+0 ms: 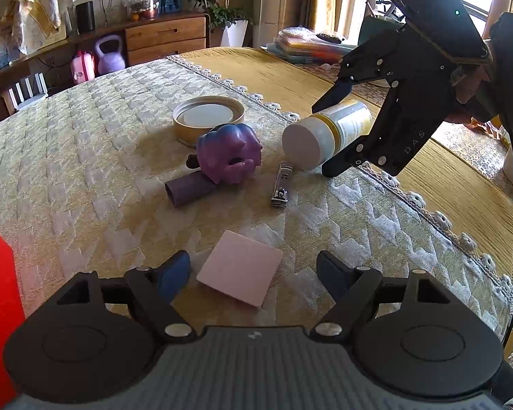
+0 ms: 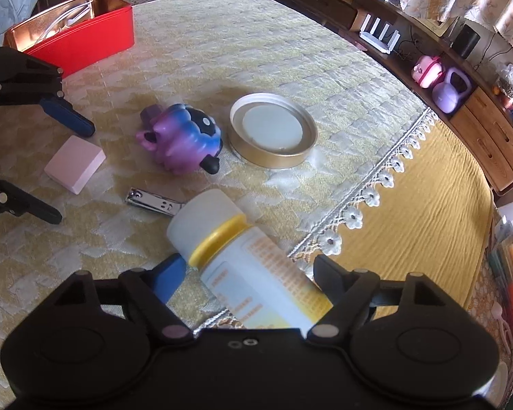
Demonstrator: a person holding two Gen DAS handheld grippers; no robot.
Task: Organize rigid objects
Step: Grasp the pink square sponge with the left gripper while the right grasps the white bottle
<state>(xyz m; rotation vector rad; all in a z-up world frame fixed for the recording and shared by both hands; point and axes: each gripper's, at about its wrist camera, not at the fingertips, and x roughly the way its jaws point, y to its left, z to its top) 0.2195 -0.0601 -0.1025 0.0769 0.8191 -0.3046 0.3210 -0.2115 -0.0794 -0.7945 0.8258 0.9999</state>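
Nearest, right gripper fingers spread either side of white plastic bottle with yellow band, lying on its side at lace edge of quilted cream cloth surface. Cannot tell whether pads press yet. Risks: round bottle lying askew between the fingers, likely to roll or twist out on squeeze; could roll into silver metal nail clipper just beside its cap and knock it away.

Left gripper fingers spread, holding nothing, over pink square flat block. Risk: thin block hard to pinch, fingers may snag cloth.

Further out, purple-blue squishy toy resting against purple tube, then round gold-rimmed lid. Farthest, red rectangular tin box, probably the destination.

Counts: bottle 1, clipper 1, block 1, toy 1, tube 1, lid 1, box 1, grippers 2.
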